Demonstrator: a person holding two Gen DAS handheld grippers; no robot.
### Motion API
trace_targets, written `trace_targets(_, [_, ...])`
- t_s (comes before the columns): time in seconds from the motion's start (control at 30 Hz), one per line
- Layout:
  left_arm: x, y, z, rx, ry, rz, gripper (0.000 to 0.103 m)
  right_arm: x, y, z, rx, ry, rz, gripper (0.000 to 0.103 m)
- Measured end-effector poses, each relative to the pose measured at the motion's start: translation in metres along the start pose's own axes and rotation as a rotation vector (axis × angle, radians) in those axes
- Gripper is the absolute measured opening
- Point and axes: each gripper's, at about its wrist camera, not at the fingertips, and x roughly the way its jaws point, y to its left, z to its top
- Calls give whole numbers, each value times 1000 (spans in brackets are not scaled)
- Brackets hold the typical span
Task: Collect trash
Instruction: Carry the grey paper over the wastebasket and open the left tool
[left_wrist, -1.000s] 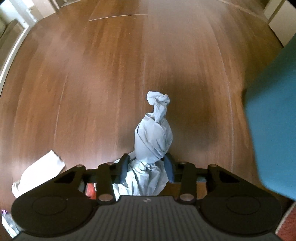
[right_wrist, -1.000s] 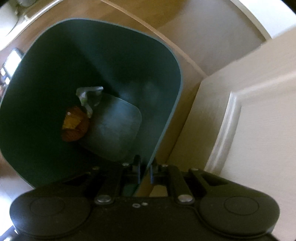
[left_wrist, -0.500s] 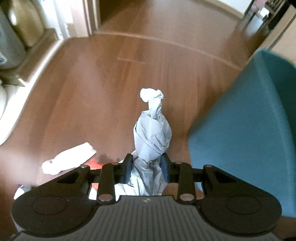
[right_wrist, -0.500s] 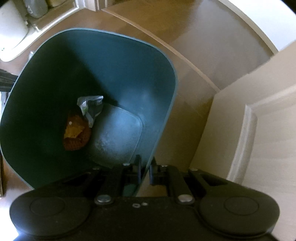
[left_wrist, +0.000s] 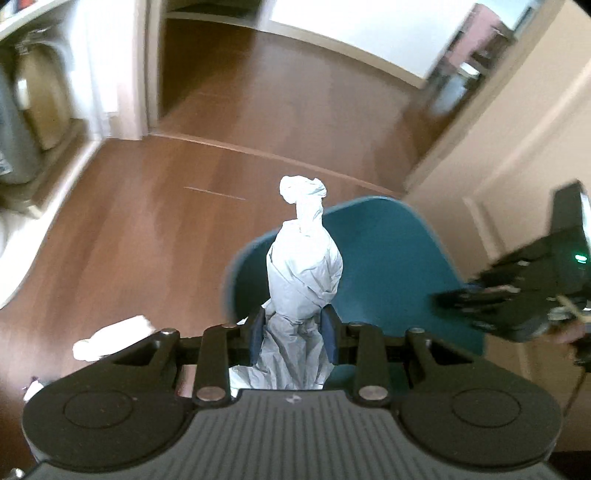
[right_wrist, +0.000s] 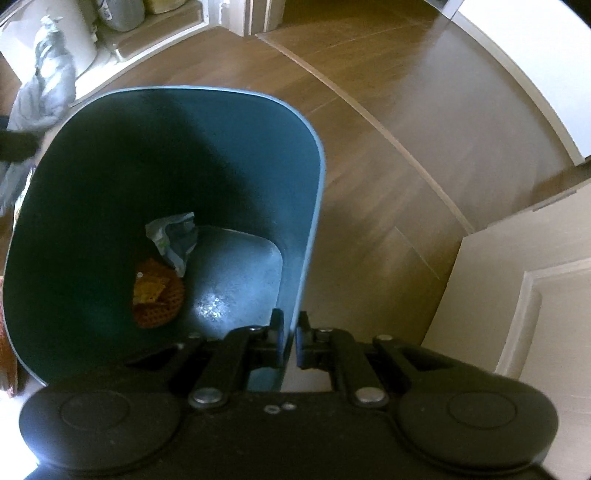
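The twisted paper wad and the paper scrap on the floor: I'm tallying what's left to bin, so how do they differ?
The twisted paper wad is clamped upright in the left gripper, off the ground; the paper scrap lies flat on the wooden floor, untouched. The wad is wound tight into a knobbed column in front of the teal bin; the scrap is loose and looks smaller. Both are pale crumpled paper.

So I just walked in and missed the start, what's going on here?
Someone is collecting trash. The left gripper is shut on a twisted wad of paper, held up beside the teal bin. The right gripper is clamped on the bin's rim. A wrapper and orange scrap lie inside.
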Motion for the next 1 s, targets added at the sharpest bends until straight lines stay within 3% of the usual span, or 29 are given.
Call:
trace_targets(0.3, [72, -34, -14, 42, 181, -55, 31, 1, -12, 4, -11, 18, 16, 5])
trace_targets(0.67, [103, -43, -24, 66, 232, -39, 34, 18, -5, 8, -22, 34, 1, 6])
trace_targets(0.7, [99, -46, -26, 68, 234, -37, 36, 17, -5, 9, -22, 36, 0, 6])
trace_targets(0.83, [94, -44, -27, 65, 207, -39, 63, 11, -1, 7, -18, 41, -1, 6])
trace_targets(1.0, [78, -37, -25, 61, 175, -24, 65, 13, -2, 6, 5, 38, -8, 5])
